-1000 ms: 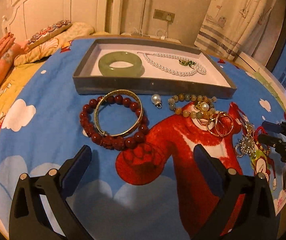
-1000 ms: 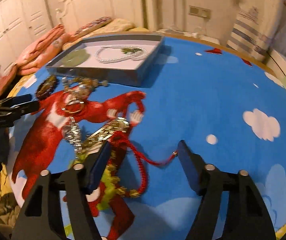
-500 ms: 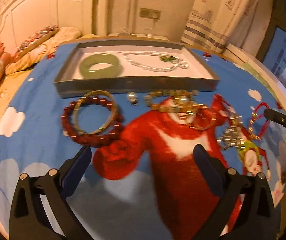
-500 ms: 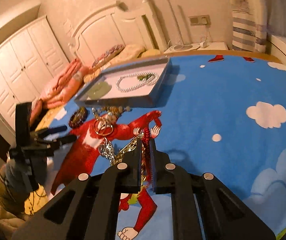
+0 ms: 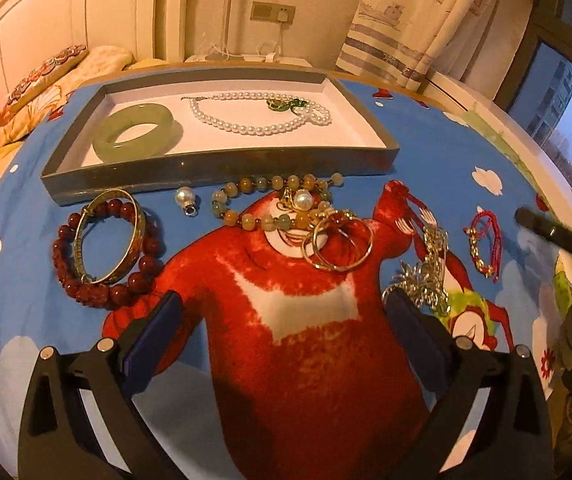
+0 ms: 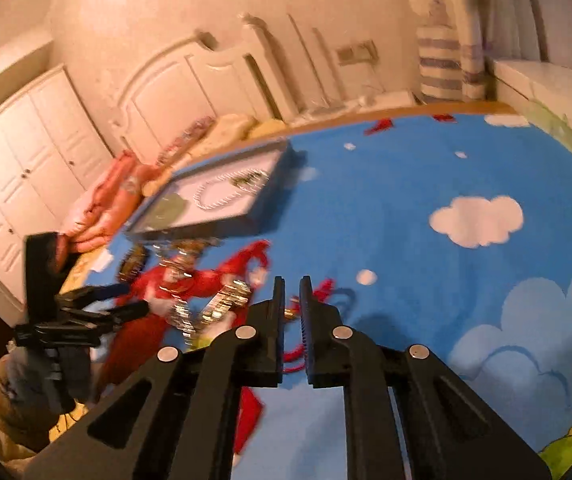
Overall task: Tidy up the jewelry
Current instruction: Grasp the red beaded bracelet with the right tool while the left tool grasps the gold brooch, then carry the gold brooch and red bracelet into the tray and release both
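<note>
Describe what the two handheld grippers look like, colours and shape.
Both are matte black plastic. The left gripper has angular cut-out arms, silver round studs and dark blue pads on its fingers. The right gripper has the same black arms, silver studs and ridged blue pad faces.

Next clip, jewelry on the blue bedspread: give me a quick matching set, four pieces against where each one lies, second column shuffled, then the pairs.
Things:
1. green bangle
2. gold bangle
3. red cord bracelet
4. loose pearl

Places:
A. on the bedspread, just in front of the tray's near wall
B. inside the tray, left part
C. over the dark red bead bracelet
D. on the bedspread far right, near the other gripper's finger

Pairs: 1-B, 2-C, 3-D, 4-A
</note>
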